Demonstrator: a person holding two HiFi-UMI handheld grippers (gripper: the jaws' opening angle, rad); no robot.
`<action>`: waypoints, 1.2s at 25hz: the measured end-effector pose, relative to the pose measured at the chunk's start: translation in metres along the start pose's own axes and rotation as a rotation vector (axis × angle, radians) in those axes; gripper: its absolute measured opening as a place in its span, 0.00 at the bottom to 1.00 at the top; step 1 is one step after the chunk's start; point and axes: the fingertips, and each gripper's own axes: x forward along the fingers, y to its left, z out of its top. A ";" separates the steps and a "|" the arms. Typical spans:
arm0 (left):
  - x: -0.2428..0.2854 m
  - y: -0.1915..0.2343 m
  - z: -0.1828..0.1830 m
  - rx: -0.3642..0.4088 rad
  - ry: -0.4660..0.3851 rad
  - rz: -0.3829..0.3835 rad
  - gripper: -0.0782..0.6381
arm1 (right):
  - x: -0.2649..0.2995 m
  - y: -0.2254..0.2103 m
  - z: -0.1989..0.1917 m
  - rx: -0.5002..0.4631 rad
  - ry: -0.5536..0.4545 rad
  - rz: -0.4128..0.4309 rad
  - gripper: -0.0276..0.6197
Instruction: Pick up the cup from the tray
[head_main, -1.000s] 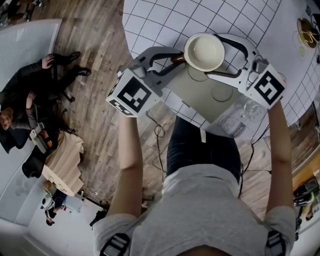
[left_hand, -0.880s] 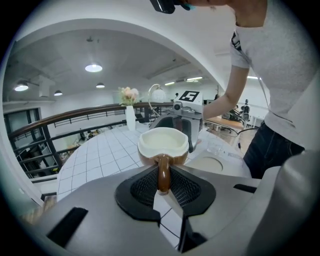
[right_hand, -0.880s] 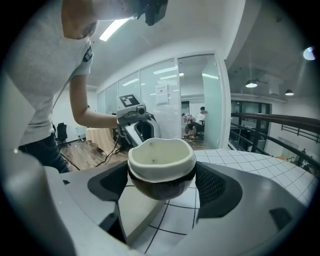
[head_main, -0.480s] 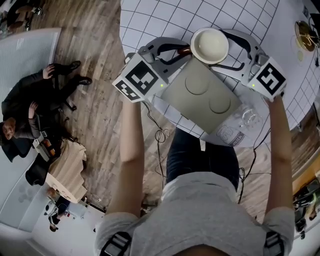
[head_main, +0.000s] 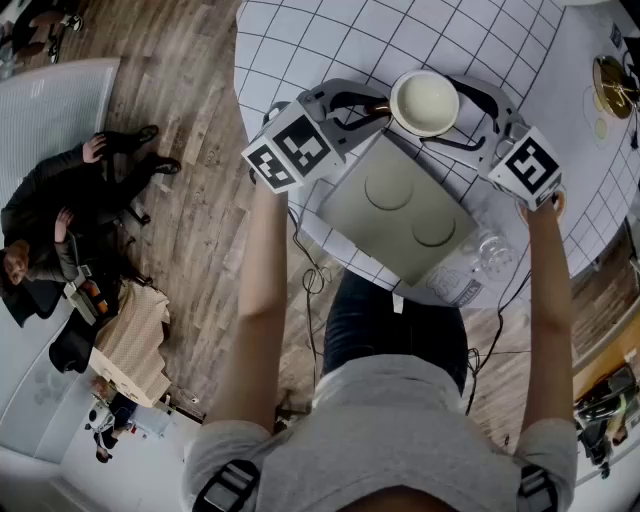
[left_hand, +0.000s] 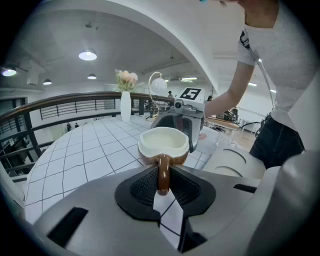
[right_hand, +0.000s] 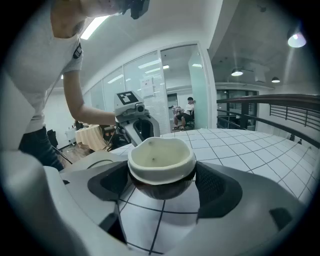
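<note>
A cup (head_main: 425, 102), cream inside and brown outside, hangs over the gridded table just beyond the far edge of the grey-green tray (head_main: 395, 205). My left gripper (head_main: 378, 106) is shut on the cup's brown handle (left_hand: 163, 172); its pads pinch the handle from both sides. My right gripper (head_main: 458, 100) is shut on the cup's round body (right_hand: 161, 160), with one pad on either side. In the left gripper view the cup (left_hand: 164, 142) sits straight ahead with the right gripper (left_hand: 186, 116) behind it. The tray shows two empty round recesses.
Clear glasses (head_main: 492, 243) stand on a printed sheet at the table's near right edge. A gold object (head_main: 610, 68) sits at the far right. A vase of flowers (left_hand: 125, 102) stands at the table's far side. People sit on the floor (head_main: 60, 190) at left.
Both grippers, still closed on the cup, have carried it away from the tray's far edge and out over the table. The tray stays where it was.
</note>
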 end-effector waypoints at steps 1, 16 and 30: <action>0.003 0.001 -0.002 0.001 0.006 -0.004 0.20 | 0.001 -0.001 -0.004 0.005 0.006 -0.005 0.62; 0.025 0.000 -0.021 0.015 0.043 -0.032 0.20 | 0.005 -0.003 -0.033 0.078 0.048 -0.082 0.62; 0.023 0.002 -0.020 -0.015 -0.101 -0.018 0.23 | 0.005 0.000 -0.034 0.030 -0.001 -0.093 0.62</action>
